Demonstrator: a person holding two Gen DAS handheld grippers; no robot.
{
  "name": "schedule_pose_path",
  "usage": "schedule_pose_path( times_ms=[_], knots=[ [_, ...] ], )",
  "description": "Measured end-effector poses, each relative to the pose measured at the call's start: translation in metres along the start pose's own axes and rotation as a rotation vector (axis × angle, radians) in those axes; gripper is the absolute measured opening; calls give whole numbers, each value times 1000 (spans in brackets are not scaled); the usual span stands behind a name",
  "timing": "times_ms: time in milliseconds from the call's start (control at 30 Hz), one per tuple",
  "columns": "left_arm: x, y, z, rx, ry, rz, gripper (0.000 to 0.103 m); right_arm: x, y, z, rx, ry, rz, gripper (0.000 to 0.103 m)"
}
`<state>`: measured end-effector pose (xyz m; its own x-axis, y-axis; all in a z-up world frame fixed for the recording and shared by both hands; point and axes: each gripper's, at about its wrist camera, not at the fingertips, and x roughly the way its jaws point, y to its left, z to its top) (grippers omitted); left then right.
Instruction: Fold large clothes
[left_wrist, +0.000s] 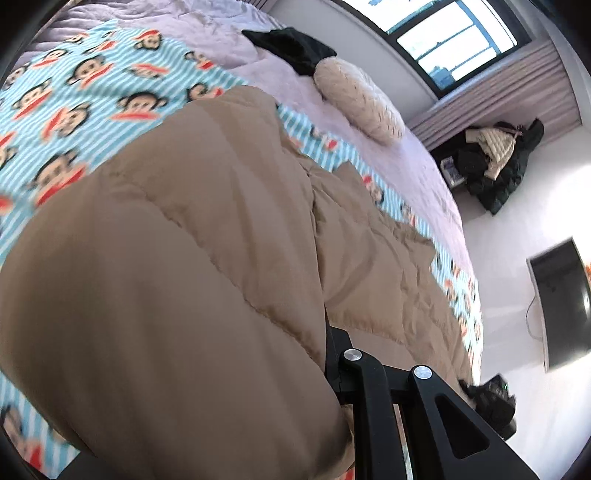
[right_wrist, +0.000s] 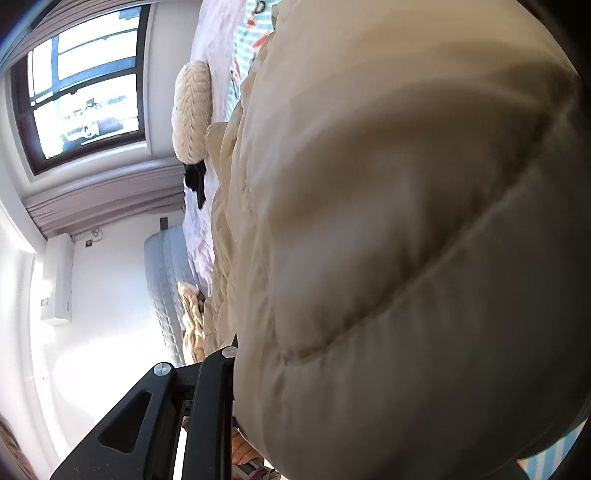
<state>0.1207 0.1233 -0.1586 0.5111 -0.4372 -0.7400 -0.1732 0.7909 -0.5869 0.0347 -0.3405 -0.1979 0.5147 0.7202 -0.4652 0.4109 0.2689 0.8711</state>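
Observation:
A large tan puffer jacket (left_wrist: 192, 266) lies spread on a bed over a blue striped monkey-print blanket (left_wrist: 85, 88). My left gripper (left_wrist: 328, 332) is shut on the tan puffer jacket's edge; its fingertips are buried in the fabric, and a lifted puffy fold fills the lower left. In the right wrist view the same jacket (right_wrist: 406, 240) bulges close to the lens. My right gripper (right_wrist: 234, 343) is shut on the jacket, with its fingertips hidden under the fabric.
A cream knitted pillow (left_wrist: 358, 99) and a black garment (left_wrist: 291, 48) lie on the pale bedcover (left_wrist: 424, 173). Clothes are piled on the floor (left_wrist: 495, 162) under the window. A dark monitor (left_wrist: 561, 302) stands at right. The wall and headboard (right_wrist: 166, 288) show at left.

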Motion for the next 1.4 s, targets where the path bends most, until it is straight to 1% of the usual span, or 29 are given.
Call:
schedule_pose_path(
  times_ms=[33, 167, 267, 367, 400, 433, 467, 500, 533, 600, 667, 700, 733, 767, 800, 833, 867, 900, 933, 967, 1033, 1067, 1100, 1133, 1167, 1200, 1267, 1333, 1400],
  knots=[
    [-8, 6, -13, 4, 11, 2, 18, -4, -3, -9, -2, 3, -6, 22],
    [-46, 38, -73, -15, 101, -7, 18, -22, -25, -62, 16, 2, -33, 22],
    [-60, 60, -100, -33, 156, -17, 18, -32, -47, -99, 48, -13, -45, 22],
    [-63, 80, -121, -35, 214, -2, 20, -36, -63, -117, 72, -31, -71, 28],
    [-63, 86, -126, -42, 230, 11, 23, -36, -67, -121, 85, -39, -96, 36],
    [-64, 90, -128, -43, 240, 33, 31, -36, -69, -123, 97, -48, -124, 44],
    [-69, 92, -130, -35, 251, 75, 41, -40, -70, -125, 112, -62, -155, 46],
    [-75, 93, -131, -20, 256, 115, 46, -44, -67, -127, 122, -68, -184, 51],
    [-84, 93, -132, -1, 255, 147, 48, -49, -62, -130, 119, -67, -216, 55],
    [-104, 92, -133, 39, 256, 181, 48, -59, -49, -134, 84, -52, -288, 56],
    [-129, 92, -133, 64, 237, 227, 48, -68, -37, -139, 37, -34, -355, 56],
    [-144, 91, -131, 70, 209, 256, 48, -74, -28, -143, -3, -24, -391, 55],
    [-156, 89, -130, 72, 177, 287, 48, -78, -21, -147, -34, -17, -412, 44],
    [-167, 87, -127, 73, 140, 311, 48, -83, -10, -150, -85, -14, -435, 35],
    [-176, 83, -123, 75, 100, 321, 48, -88, 2, -155, -154, -16, -461, 25],
    [-177, 79, -116, 72, 86, 320, 48, -92, 16, -159, -229, -29, -474, 22],
    [-177, 76, -113, 65, 75, 311, 48, -93, 25, -159, -272, -41, -483, 22],
    [-170, 70, -110, 64, 76, 288, 48, -91, 36, -157, -323, -60, -510, 22],
    [-160, 63, -107, 80, 81, 278, 48, -89, 44, -145, -339, -68, -528, 22],
    [-149, 55, -108, 113, 89, 288, 48, -82, 49, -137, -353, -77, -558, 22],
    [-124, 51, -106, 167, 110, 343, 48, -80, 48, -133, -366, -76, -616, 22],
    [-108, 49, -107, 178, 133, 369, 48, -74, 48, -126, -378, -76, -653, 22],
    [-93, 55, -108, 166, 159, 390, 48, -64, 43, -123, -380, -69, -699, 22],
    [-85, 62, -108, 145, 172, 401, 48, -68, 26, -129, -369, -55, -724, 21],
    [-77, 69, -108, 122, 188, 404, 48, -66, 12, -124, -344, -36, -747, 18],
    [-71, 77, -108, 106, 205, 407, 48, -61, 4, -119, -321, -26, -756, 16],
    [-68, 79, -109, 123, 217, 423, 48, -62, -12, -114, -276, -19, -740, 16],
    [-71, 72, -109, 184, 231, 455, 48, -63, -10, -113, -255, -24, -739, 16],
    [-78, 64, -109, 222, 236, 485, 48, -65, -4, -116, -259, -22, -764, 17]
  ],
)
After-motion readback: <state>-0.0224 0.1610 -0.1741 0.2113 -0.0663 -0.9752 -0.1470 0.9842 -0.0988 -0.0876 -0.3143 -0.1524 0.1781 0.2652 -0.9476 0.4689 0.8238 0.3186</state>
